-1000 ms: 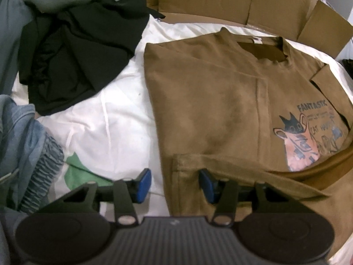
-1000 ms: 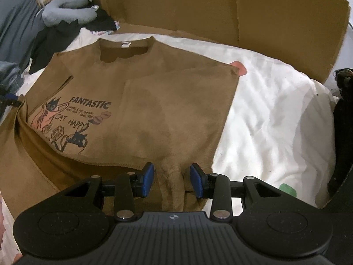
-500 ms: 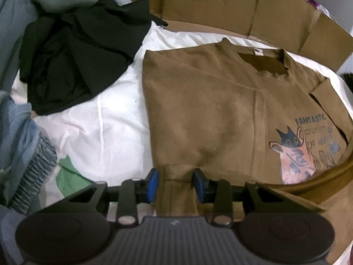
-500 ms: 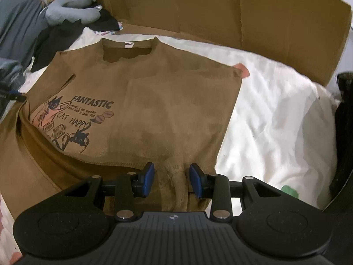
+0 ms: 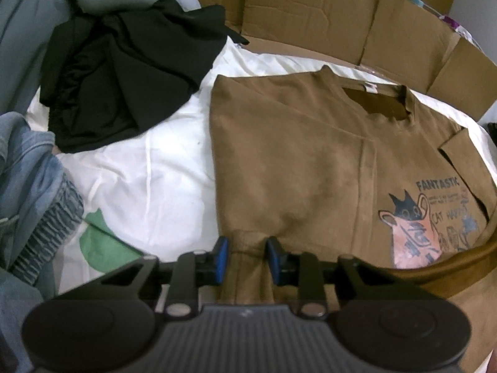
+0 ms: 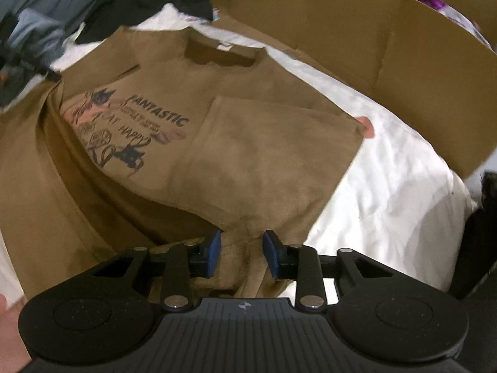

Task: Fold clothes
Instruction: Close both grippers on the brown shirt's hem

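A brown T-shirt (image 5: 304, 161) with a cat print and the word FANTASTIC lies on a white sheet, both sides folded inward. My left gripper (image 5: 245, 259) is shut on the shirt's bottom hem at its left corner. My right gripper (image 6: 241, 255) is shut on the bottom hem at the right corner, and the shirt (image 6: 254, 155) rises from there as a lifted fold. The hem between the two grippers hangs in a curved band.
A black garment (image 5: 124, 71) lies crumpled at the back left, with blue denim (image 5: 28, 180) at the left edge. A cardboard wall (image 5: 326, 15) runs along the back; it also shows in the right wrist view (image 6: 357, 31). White sheet (image 6: 388, 192) lies right of the shirt.
My left gripper closed from open onto the left hem corner. Both grippers have lifted the hem and moved it forward over the shirt; the right view has tilted.
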A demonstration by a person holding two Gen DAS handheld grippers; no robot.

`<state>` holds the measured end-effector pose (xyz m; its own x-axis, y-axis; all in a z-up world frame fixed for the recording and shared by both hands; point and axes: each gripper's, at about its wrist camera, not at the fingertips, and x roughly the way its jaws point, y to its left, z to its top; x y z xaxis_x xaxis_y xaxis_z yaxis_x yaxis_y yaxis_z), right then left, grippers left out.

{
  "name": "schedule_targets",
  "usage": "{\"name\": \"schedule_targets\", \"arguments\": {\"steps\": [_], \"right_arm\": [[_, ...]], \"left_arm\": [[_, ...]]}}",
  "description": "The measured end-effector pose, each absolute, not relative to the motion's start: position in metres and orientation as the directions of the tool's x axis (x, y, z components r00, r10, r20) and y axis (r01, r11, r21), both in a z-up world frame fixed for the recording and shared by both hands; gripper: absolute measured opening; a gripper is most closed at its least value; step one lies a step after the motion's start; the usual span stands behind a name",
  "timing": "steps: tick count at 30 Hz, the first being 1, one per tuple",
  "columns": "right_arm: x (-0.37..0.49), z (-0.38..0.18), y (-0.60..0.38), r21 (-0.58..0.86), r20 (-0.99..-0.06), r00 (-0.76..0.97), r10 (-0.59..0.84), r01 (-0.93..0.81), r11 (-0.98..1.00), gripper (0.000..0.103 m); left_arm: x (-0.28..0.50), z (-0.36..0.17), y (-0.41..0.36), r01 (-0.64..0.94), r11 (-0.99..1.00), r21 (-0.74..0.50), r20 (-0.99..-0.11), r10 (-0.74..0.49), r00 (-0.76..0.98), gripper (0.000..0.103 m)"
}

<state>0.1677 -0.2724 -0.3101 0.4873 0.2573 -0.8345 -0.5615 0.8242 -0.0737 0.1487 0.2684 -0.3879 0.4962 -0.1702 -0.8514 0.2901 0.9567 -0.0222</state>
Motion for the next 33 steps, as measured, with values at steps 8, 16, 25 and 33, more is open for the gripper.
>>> {"name": "schedule_targets", "arguments": {"steps": [8, 16, 25, 33], "right_arm": [[0.172, -0.324, -0.267, -0.12, -0.861, 0.459, 0.22, -0.603, 0.789, 0.018], [0.168, -0.31, -0.278, -0.139, -0.841, 0.498, 0.21, -0.575, 0.806, 0.007], [0.18, -0.31, -0.332, 0.115, -0.81, 0.53, 0.251, -0.276, 0.954, 0.006], [0.176, -0.323, -0.352, 0.269, -0.78, 0.554, 0.291, -0.123, 0.955, 0.005]], "left_arm": [[0.149, -0.39, 0.269, 0.276, 0.961, -0.026, -0.851, -0.166, 0.497, 0.028], [0.145, -0.383, 0.271, 0.239, 0.97, -0.034, -0.839, -0.158, 0.521, 0.023], [0.148, -0.387, 0.293, 0.131, 0.983, -0.127, -0.837, -0.177, 0.517, 0.009], [0.147, -0.386, 0.306, 0.078, 0.979, -0.188, -0.832, -0.2, 0.517, 0.009]]}}
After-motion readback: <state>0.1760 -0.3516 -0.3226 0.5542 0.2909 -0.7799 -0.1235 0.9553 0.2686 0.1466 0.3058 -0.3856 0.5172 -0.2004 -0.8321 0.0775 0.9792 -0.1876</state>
